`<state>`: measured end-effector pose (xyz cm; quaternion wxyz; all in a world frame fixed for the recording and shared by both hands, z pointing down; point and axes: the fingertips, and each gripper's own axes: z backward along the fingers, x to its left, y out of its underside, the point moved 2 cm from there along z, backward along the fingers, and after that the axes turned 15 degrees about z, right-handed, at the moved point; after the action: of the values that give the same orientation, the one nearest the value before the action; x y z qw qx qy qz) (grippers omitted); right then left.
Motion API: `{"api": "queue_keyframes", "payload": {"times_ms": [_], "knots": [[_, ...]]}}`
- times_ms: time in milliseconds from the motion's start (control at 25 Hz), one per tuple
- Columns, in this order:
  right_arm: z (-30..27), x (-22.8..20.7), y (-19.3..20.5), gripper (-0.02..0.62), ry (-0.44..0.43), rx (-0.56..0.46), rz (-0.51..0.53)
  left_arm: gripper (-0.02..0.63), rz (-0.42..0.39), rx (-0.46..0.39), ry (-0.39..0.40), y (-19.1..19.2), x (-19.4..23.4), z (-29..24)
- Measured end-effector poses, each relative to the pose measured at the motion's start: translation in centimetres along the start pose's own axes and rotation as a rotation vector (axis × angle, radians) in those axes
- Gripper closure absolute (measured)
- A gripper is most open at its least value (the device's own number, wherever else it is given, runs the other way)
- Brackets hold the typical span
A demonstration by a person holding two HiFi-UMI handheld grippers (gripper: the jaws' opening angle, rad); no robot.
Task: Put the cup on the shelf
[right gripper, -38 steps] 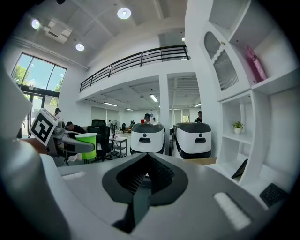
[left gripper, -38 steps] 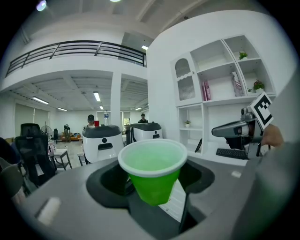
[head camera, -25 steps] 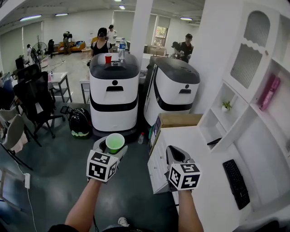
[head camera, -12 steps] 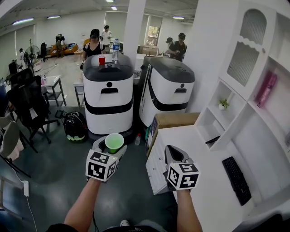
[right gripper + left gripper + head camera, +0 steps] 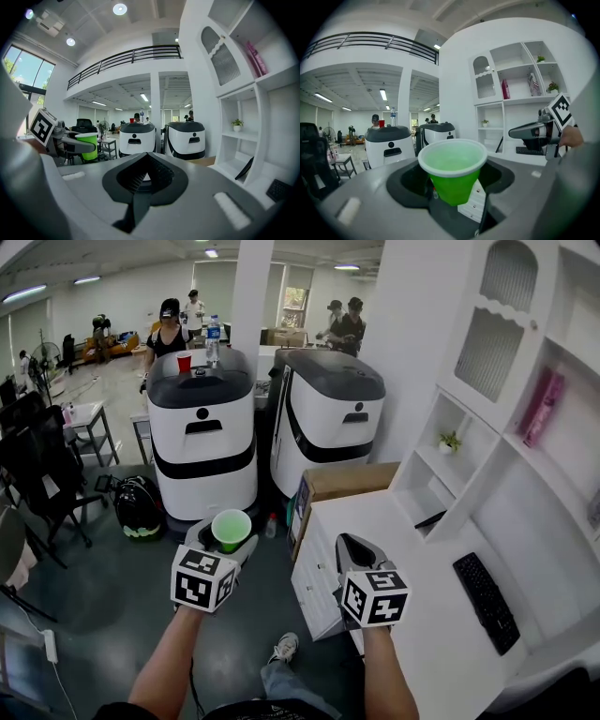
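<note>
A green plastic cup (image 5: 231,529) with a white rim stands upright in my left gripper (image 5: 225,538), which is shut on it above the dark floor. The cup (image 5: 452,171) fills the middle of the left gripper view, and it (image 5: 87,146) shows at the left of the right gripper view. My right gripper (image 5: 353,549) is shut with nothing in it, held over the near left corner of the white desk (image 5: 412,615). The white shelf unit (image 5: 487,418) rises at the right, its open compartments (image 5: 520,117) ahead of the cup.
Two white and grey machines (image 5: 202,427) (image 5: 326,413) stand ahead, a red cup (image 5: 184,362) and a bottle on the left one. A cardboard box (image 5: 347,482), a keyboard (image 5: 484,602), a small plant (image 5: 450,441), a pink bottle (image 5: 541,409), office chairs (image 5: 37,465) and several people are around.
The view has turned right: the machines and chairs have slid left and the shelf unit has come further in. Both grippers hold their pose, the cup still in the left one.
</note>
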<state>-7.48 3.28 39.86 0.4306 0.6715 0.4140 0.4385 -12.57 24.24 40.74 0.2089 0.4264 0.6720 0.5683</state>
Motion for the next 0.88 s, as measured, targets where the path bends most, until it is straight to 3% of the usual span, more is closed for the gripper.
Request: {"api": "queue_keyframes", "payload": {"times_ms": [280,880], "knots": [[-3.7,-3.8,1.2,0.571,0.037,0.007,0.003,0.296,-0.007,0.003,0.052,-0.7,0.0,-6.6],[-11.9,-17.4,0.7,0.571,0.154,0.02,-0.06,0.296,-0.085,0.054,0.198,-6.6,-3.6,-24.1]]}}
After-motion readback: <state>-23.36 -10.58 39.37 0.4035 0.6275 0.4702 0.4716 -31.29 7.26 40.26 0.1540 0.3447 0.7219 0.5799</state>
